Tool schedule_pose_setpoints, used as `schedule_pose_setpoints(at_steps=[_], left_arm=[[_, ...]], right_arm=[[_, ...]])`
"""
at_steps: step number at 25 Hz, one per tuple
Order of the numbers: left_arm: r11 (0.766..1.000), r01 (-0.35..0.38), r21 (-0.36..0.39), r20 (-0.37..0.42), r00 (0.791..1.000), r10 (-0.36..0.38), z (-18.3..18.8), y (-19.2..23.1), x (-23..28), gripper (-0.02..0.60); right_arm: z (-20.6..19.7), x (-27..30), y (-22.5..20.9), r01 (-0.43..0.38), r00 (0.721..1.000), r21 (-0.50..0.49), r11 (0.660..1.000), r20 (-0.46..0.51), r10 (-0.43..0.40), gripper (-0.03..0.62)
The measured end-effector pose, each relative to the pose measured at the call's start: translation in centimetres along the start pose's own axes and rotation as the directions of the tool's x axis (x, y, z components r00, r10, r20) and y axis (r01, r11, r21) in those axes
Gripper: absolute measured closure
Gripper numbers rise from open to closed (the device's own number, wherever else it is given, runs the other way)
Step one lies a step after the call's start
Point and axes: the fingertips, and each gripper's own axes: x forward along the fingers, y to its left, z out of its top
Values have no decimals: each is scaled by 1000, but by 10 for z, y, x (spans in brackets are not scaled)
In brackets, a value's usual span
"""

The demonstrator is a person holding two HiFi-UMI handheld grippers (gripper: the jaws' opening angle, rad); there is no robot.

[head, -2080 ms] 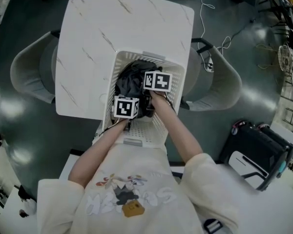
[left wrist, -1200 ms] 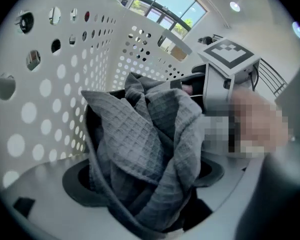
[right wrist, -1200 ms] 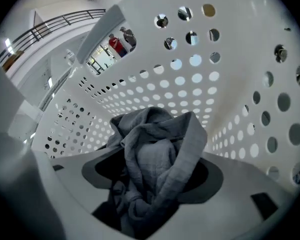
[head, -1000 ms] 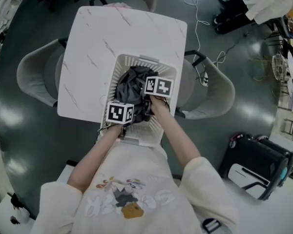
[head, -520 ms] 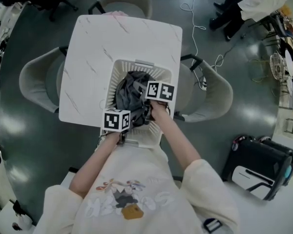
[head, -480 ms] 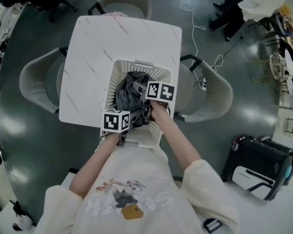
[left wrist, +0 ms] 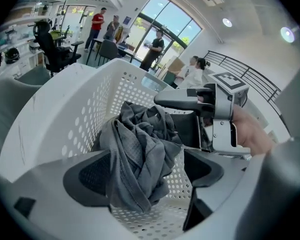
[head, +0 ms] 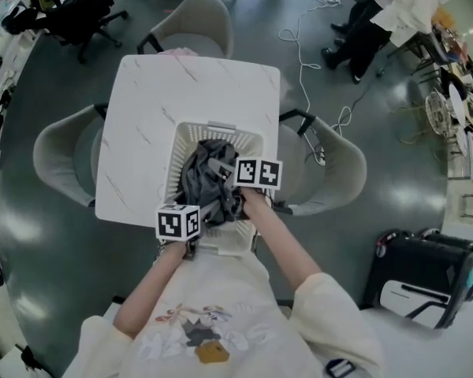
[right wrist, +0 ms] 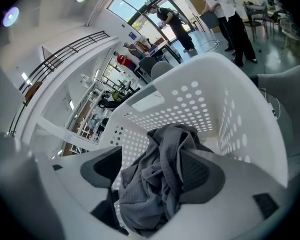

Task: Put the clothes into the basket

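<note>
A bundle of grey clothes (head: 203, 181) lies inside the white perforated basket (head: 221, 126) on the table. In the left gripper view the clothes (left wrist: 145, 129) sit between the wide-apart jaws of my left gripper (left wrist: 147, 156), with a fold draped over the left pad; it is open. Its marker cube (head: 177, 222) hovers at the basket's near left corner. My right gripper (right wrist: 152, 156) is open too, and the clothes (right wrist: 155, 184) lie between its jaws, overlapping the right pad. Its cube (head: 258, 172) is above the basket's right side. The right gripper's body (left wrist: 210, 119) shows across the basket.
The basket stands at the near edge of a white marble-look table (head: 165, 93). Grey chairs stand at the left (head: 59, 152), right (head: 331, 164) and far side (head: 197, 18). A black case (head: 426, 278) and cables (head: 299, 46) lie on the floor.
My left gripper has drawn back from over the clothes to the basket's near left corner. The right gripper stays over the basket. The head camera has risen.
</note>
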Motion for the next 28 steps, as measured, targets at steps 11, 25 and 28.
schedule_pose_setpoints(at_steps=[11, 25, 28], left_arm=[[999, -16, -33, 100, 995, 20, 11, -12, -22, 135], [999, -43, -18, 193, 980, 46, 8, -27, -42, 270], [999, -46, -19, 211, 976, 49, 7, -29, -49, 292]], right_arm=[[-2, -28, 22, -65, 998, -32, 997, 16, 66, 253], [-14, -58, 41, -142, 989, -87, 986, 31, 145, 253], [-14, -68, 50, -166, 984, -112, 980, 51, 172, 253]])
